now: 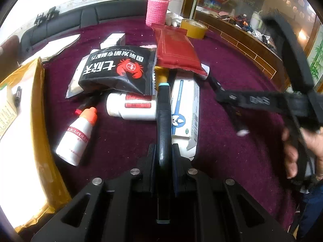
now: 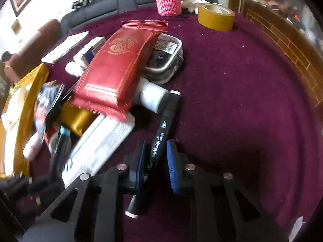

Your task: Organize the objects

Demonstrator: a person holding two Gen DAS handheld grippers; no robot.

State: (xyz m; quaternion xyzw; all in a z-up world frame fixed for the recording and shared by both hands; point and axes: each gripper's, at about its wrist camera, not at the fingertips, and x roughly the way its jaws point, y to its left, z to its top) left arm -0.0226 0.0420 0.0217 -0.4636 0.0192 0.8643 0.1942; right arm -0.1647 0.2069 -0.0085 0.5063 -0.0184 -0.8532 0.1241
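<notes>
Left gripper [image 1: 163,151] clamped tight on teal-ringed marker [image 1: 164,121], which points to 12 o'clock into the pile. Right gripper [image 2: 155,151]: pads either side of art marker [image 2: 161,129], gap visible at one pad; probably gripping. Step: picking markers off maroon cloth [image 2: 232,100]. Next: lift clear of red packet [image 2: 117,68] at 11 o'clock.

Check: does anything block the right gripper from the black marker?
Nothing visible does. The black marker already lies between the fingers of the right gripper; the white box lies beside it, outside the jaws.
</notes>
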